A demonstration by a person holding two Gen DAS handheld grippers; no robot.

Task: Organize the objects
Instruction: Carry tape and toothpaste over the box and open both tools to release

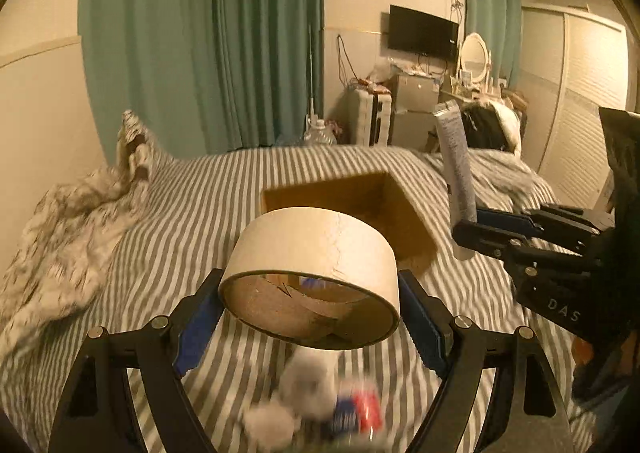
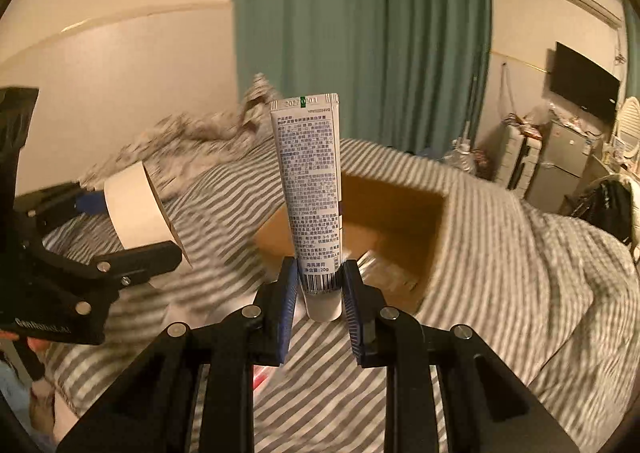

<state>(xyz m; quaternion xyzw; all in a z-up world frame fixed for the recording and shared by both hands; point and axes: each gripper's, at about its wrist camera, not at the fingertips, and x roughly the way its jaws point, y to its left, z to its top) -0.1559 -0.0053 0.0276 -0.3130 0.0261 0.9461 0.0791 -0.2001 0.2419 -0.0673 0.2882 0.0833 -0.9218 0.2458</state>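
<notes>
Cardboard tape roll point(image 1: 316, 249) clamped in my left tool point(image 1: 310, 317); right tool point(image 2: 320, 307) grips white tube point(image 2: 310, 181) upright. Both over striped bed point(image 1: 200, 205), near open box point(image 2: 400, 213). Only left view shows blurred items point(image 1: 332, 401) underneath.

My left gripper point(image 1: 310, 317) is clamped wide on a tape roll point(image 1: 316, 253); my right gripper point(image 2: 320, 293), at three o'clock, pinches a tube point(image 2: 310, 181) upright.

White tube point(image 2: 312, 189): dense small print, unreadable, with "20g" above the barcode near its lower end; right tool point(image 1: 466, 231) body: "DAS"
</notes>
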